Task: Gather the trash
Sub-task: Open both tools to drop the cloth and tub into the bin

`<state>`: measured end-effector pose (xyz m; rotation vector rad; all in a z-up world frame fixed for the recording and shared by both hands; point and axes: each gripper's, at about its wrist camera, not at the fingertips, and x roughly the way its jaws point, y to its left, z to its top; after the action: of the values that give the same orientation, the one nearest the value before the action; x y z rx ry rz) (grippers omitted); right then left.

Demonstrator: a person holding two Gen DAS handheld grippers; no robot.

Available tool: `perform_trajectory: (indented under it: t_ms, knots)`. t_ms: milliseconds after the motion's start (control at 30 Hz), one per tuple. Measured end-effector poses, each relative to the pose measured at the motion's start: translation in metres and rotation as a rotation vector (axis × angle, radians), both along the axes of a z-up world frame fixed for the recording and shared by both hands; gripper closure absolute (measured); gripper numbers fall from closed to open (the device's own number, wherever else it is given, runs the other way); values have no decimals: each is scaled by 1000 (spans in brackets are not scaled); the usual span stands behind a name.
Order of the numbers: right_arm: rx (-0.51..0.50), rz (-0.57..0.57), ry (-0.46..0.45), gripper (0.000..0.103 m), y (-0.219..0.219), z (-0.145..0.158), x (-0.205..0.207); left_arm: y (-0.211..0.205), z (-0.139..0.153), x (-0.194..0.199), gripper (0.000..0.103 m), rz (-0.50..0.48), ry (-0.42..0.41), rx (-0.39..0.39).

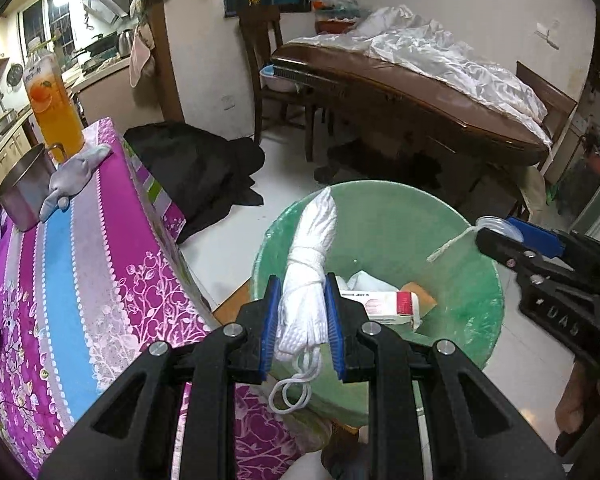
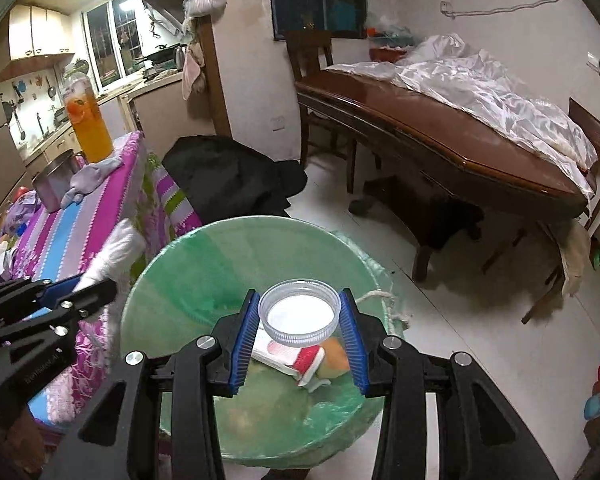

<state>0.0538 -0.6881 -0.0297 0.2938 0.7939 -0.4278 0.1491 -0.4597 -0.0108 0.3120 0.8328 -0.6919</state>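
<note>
Right gripper (image 1: 496, 236) body reads "DAS" (other print blurred).

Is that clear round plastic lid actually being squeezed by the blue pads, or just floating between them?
Touching. In the right wrist view, the right gripper has a blue pad pressed on each side of the clear lid, holding it above the green bin.

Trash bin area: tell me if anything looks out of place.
A loose string trails over the bin rim on its right side. A dark cloth heap lies on the floor behind the striped table. The rope bundle and clear lid are gripped above the bin, not dropped.
</note>
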Motion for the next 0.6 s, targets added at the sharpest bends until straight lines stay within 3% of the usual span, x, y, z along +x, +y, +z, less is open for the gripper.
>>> perform_trajectory:
  t_ms: [600]
  knots:
    - [12,-14,12,62,-10,-9,0,-12,-5,5,81,4,19,20]
